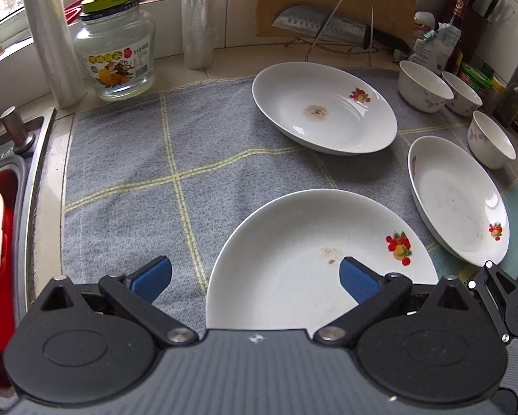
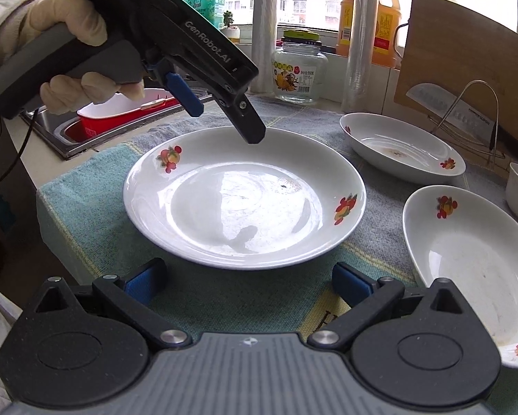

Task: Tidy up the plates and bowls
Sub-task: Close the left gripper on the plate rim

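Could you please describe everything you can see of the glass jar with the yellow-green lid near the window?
The clear glass jar with the yellow-green lid stands upright on the pale counter by the window sill, just beyond the far left corner of the grey checked cloth. It has a rounded, ribbed body, a dark collar under the lid, and a paper label with orange fruit and printed text. It looks empty. A white plastic-wrapped roll stands close on its left; neither gripper touches it.
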A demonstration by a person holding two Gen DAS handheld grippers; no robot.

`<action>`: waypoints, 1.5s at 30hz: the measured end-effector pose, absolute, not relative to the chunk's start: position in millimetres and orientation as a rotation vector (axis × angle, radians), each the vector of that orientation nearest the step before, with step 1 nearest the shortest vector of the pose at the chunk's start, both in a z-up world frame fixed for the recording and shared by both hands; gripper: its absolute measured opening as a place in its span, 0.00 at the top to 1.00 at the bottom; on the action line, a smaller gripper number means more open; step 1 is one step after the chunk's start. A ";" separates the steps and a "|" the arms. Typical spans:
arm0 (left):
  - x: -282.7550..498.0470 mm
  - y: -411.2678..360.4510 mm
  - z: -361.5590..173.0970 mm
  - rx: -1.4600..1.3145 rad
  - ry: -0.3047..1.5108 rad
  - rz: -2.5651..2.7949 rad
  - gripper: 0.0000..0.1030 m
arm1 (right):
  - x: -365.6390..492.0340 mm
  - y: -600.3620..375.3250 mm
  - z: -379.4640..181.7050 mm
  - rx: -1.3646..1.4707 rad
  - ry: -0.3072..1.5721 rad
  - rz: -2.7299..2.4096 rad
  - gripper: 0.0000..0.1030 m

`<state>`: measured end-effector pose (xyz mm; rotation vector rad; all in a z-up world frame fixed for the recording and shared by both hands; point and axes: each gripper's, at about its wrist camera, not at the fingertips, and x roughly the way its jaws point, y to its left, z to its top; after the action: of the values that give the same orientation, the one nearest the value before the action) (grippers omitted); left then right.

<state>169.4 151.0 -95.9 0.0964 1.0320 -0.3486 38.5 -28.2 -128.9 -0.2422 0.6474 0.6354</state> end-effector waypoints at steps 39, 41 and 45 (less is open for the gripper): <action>198.9 140.1 -119.8 0.130 1.107 -0.555 0.25 | 53.7 -20.0 -132.7 -0.248 0.647 0.661 0.00; 198.5 140.7 -119.4 0.138 1.102 -0.577 0.25 | 54.5 -20.6 -132.6 -0.245 0.649 0.663 0.00; 200.5 144.0 -116.7 0.132 1.116 -0.618 0.25 | 55.2 -20.6 -132.0 -0.242 0.660 0.658 0.00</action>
<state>200.5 144.0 -116.7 0.1323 1.1162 -0.6180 55.2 -20.6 -132.0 -0.2418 0.6598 0.6585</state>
